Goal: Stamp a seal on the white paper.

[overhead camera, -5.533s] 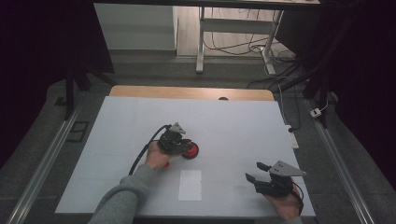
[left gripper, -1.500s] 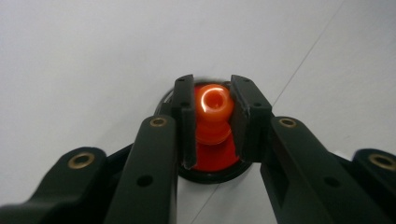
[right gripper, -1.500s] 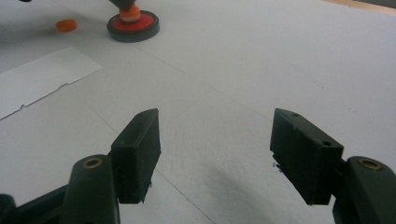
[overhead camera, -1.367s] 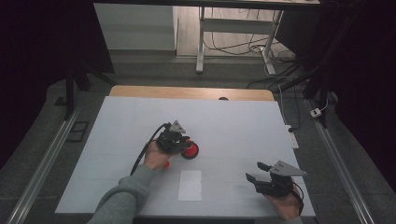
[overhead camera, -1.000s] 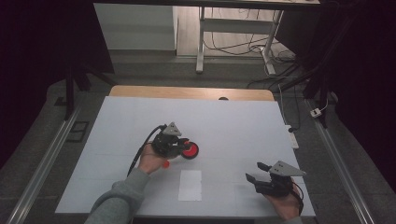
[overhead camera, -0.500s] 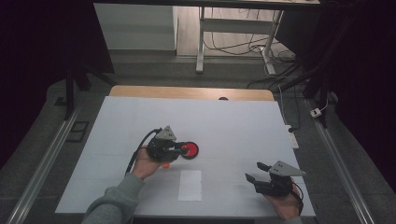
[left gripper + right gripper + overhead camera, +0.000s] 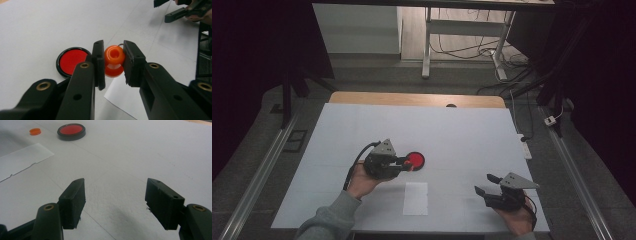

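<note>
A white-topped bench [image 7: 462, 135] carries everything, with a strip of bare wood along its far edge; on it, near the person's side, lies a white sheet of paper [image 7: 416, 198], flat and unheld; the left gripper [image 7: 408, 164] is held in the person's left hand above the bench just left of centre, and its fingers [image 7: 98, 60] are pinching a small orange spool-shaped piece [image 7: 114, 60] between the pads, its open hollow end facing the camera in the left gripper view and the piece lifted off the surface, over the corner of the paper; the right gripper [image 7: 486, 184] sits low near the front right of the bench, well apart from the left one, its fingers [image 7: 75, 200] spread wide with nothing between them; just beyond the left gripper a round black-rimmed red disc [image 7: 415, 160] lies flat on the bench; a small orange cap [image 7: 35, 131] rests near that disc in the right gripper view.
</note>
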